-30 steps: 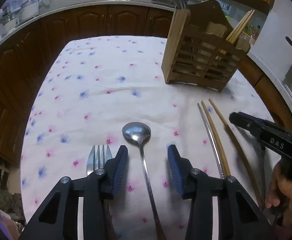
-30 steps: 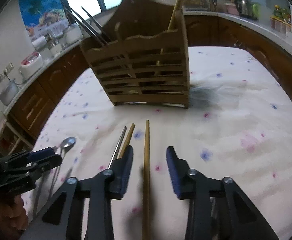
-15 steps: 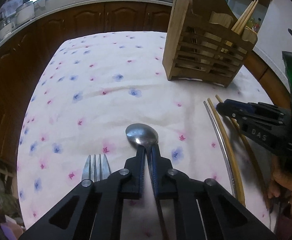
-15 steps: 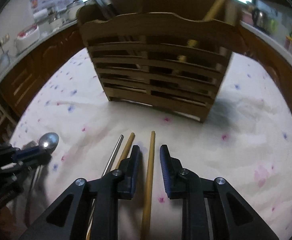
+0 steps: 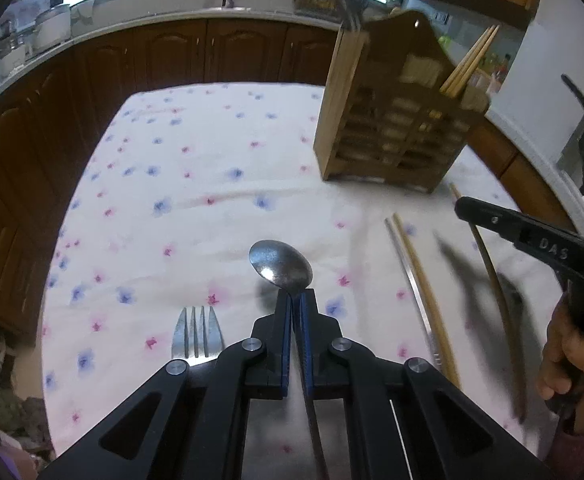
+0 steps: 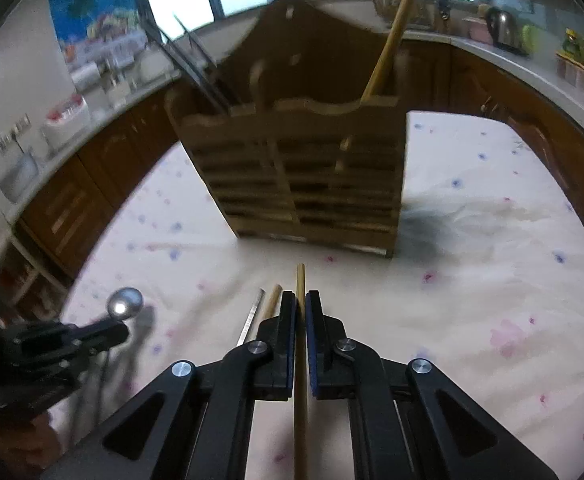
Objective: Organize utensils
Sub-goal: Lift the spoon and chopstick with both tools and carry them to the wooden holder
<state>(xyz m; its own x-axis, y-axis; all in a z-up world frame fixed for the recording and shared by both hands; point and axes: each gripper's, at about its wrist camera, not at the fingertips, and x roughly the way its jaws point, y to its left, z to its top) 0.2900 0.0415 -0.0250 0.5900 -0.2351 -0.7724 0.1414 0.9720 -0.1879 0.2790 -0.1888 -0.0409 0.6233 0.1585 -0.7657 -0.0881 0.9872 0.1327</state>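
Observation:
My left gripper (image 5: 295, 292) is closing its jaws on the neck of a steel spoon (image 5: 281, 266), and the pads press on it. The bowl sticks out ahead and casts a shadow on the cloth. A fork (image 5: 198, 332) lies just left of it. My right gripper (image 6: 300, 294) is closing its jaws on a wooden chopstick (image 6: 301, 280), whose tip pokes out towards the wooden utensil holder (image 6: 304, 184). A second wooden chopstick (image 6: 273, 300) and a metal one (image 6: 252, 316) lie left of it on the cloth.
The holder (image 5: 396, 136) stands at the table's far right with chopsticks and dark utensils upright in it. A floral tablecloth (image 5: 196, 184) covers the table. Dark wooden cabinets and a counter ring the table. A hand (image 5: 568, 356) holds the right gripper.
Both grippers went from wide open to shut, the left on the spoon's neck and the right on the chopstick. Spoon and chopstick now sit slightly off the cloth.

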